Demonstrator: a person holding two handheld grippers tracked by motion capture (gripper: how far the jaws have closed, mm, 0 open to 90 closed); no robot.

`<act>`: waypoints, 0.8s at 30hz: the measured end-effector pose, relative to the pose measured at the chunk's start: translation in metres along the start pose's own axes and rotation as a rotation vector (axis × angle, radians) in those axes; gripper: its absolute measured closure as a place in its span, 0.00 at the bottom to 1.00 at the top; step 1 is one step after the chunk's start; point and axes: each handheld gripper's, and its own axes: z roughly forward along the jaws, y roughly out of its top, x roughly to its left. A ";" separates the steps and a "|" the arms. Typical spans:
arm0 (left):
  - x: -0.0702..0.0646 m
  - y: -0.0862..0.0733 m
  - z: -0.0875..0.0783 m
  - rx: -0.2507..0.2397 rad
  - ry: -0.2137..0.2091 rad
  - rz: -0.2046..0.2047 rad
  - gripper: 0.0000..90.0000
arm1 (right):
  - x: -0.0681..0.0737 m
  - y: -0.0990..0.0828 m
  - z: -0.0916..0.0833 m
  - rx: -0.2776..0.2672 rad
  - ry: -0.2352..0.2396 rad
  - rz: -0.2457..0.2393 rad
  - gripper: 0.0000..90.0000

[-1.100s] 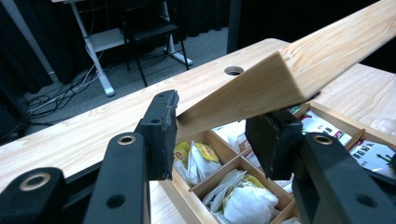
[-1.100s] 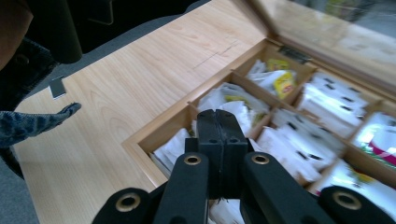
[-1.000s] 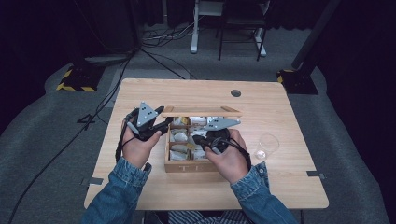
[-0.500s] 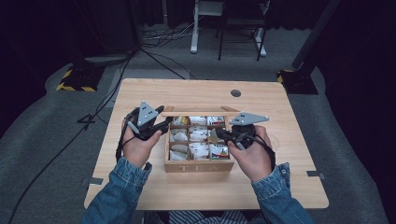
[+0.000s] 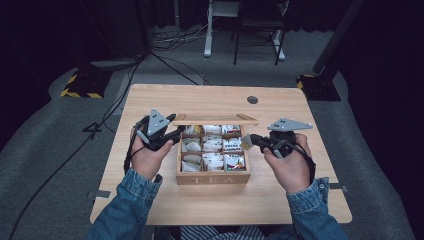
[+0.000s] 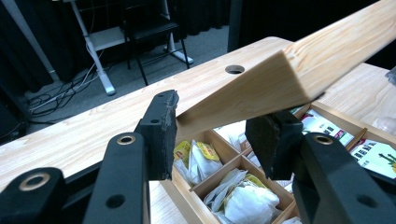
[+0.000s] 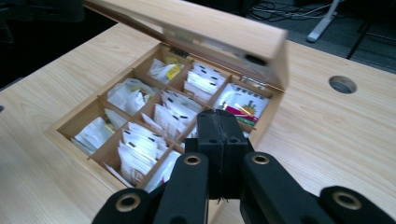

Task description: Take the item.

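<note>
- High view: I see the tea box [image 5: 213,176] at the table's [image 5: 150,100] middle, its lid [image 5: 216,119] raised along the far edge, long axis running left to right. My left gripper [image 5: 176,131] holds the lid's left end; my right gripper [image 5: 246,142] sits just right of the box, pinching a small tea bag [image 5: 245,144], I judge.
- Left gripper view: the jaws clamp the lid [image 6: 289,74] corner between both pads, compartments below.
- Right gripper view: the jaws are pressed together; the box [image 7: 93,116] lies ahead to the left, so this hand is nearer the right-hand compartments.
</note>
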 end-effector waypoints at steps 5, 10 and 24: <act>0.000 0.000 0.000 0.002 -0.002 0.004 0.60 | -0.011 -0.004 -0.007 0.001 -0.027 0.016 1.00; 0.000 0.000 0.001 0.001 0.001 0.001 0.60 | -0.023 -0.009 -0.017 -0.004 -0.055 0.038 1.00; 0.001 0.001 0.002 -0.001 0.002 -0.001 0.60 | -0.053 -0.022 -0.042 -0.008 -0.135 0.087 1.00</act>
